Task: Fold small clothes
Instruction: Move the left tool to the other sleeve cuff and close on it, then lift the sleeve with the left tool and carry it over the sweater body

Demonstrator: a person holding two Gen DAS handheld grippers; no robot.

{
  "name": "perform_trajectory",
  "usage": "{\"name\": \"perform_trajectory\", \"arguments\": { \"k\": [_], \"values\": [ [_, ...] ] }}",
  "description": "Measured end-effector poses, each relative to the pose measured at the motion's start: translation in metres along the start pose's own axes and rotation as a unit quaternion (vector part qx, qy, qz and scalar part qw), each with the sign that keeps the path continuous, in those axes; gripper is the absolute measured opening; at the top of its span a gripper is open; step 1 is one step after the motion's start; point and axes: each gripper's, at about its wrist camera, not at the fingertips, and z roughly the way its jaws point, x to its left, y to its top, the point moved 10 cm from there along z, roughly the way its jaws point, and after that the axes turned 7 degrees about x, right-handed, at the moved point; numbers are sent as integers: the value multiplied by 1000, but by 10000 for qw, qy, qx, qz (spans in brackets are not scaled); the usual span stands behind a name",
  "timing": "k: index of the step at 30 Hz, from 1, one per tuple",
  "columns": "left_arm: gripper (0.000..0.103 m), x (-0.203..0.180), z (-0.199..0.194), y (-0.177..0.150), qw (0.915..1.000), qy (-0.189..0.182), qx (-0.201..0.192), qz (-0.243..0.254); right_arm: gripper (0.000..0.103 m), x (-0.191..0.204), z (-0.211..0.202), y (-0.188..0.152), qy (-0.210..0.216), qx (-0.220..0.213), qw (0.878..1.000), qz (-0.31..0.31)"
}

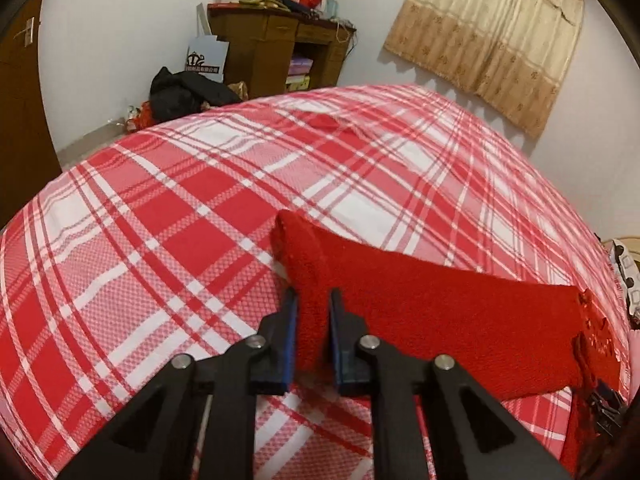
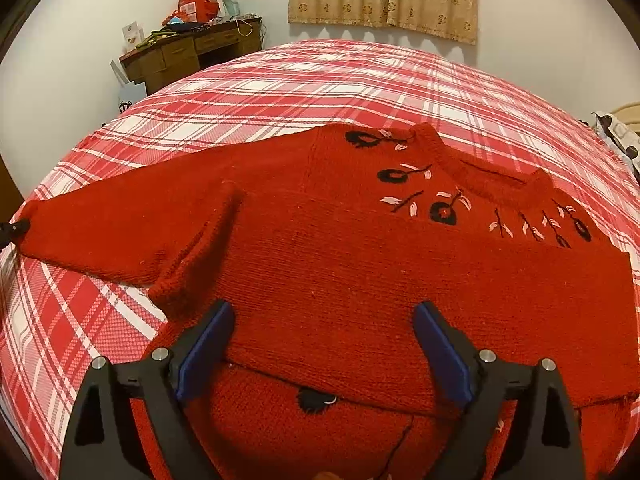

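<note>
The sweater lies front-up on the plaid bed, collar toward the far wall, with its hem folded up over the lower body. One sleeve stretches flat toward the left of the right wrist view, so its long axis runs across the bed, roughly square to the body.

Left gripper: pinching the sleeve cuff, knit bunched between the pads. In its own view the sleeve runs away to the right toward the body; the right wrist view shows this gripper at the sleeve tip, by the left edge.

Right gripper: spread wide over the folded hem, holding nothing; the knit lies below and between the fingers.

Judgement: the next move is the sleeve fold. The left hand is the nearer and already holds the cuff; travel should run along the sleeve axis, toward the body. Risk: thick knit may drag the shoulder
</note>
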Motion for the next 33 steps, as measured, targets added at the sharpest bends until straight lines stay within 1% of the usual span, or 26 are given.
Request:
{"name": "perform_trajectory", "arguments": {
  "k": [2, 5, 8, 11, 13, 15, 16, 17, 19, 21, 25, 28, 33],
  "values": [
    [14, -2, -3, 1, 10000, -14, -29, 33, 93, 0, 0, 0, 3, 1, 10000, 9],
    [14, -3, -11, 5, 9999, -132, -78, -37, 93, -1, -2, 1, 58, -16, 10000, 58],
    [14, 2, -21, 18, 9992, -270, -218, -182, 93, -6, -8, 1, 251, -92, 9990, 346],
    [14, 7, -27, 31, 9985, -375, -286, -289, 93, -9, -19, 5, 308, -251, 9978, 539],
    [14, 6, -26, 32, 9986, -374, -270, -245, 93, -1, -20, 5, 346, -287, 9981, 419],
    [14, 5, -24, 32, 9988, -360, -247, -231, 93, 11, -6, -5, 333, 58, 9994, 115],
    [13, 5, -24, 33, 9987, -369, -243, -242, 93, 14, -7, -6, 214, -3, 9998, -12],
    [13, 5, -24, 34, 9985, -391, -251, -279, 93, 14, -11, -5, 234, -105, 9997, -2],
    [13, 5, -24, 36, 9984, -406, -248, -311, 93, 13, -21, -3, 480, -185, 9985, 162],
    [13, 3, -26, 39, 9983, -424, -260, -307, 93, 9, -27, -2, 514, -184, 9983, 206],
    [13, -10, -33, 48, 9973, -608, -305, -285, 93, -6, -39, -8, 398, -121, 9991, 121],
    [13, -28, -44, 58, 9965, -711, -413, -166, 93, -25, -49, -16, 466, -96, 9986, 252],
    [13, -66, -68, 73, 9940, -925, -589, 20, 93, -61, -68, -31, 411, -165, 9975, 549]
  ]
}}
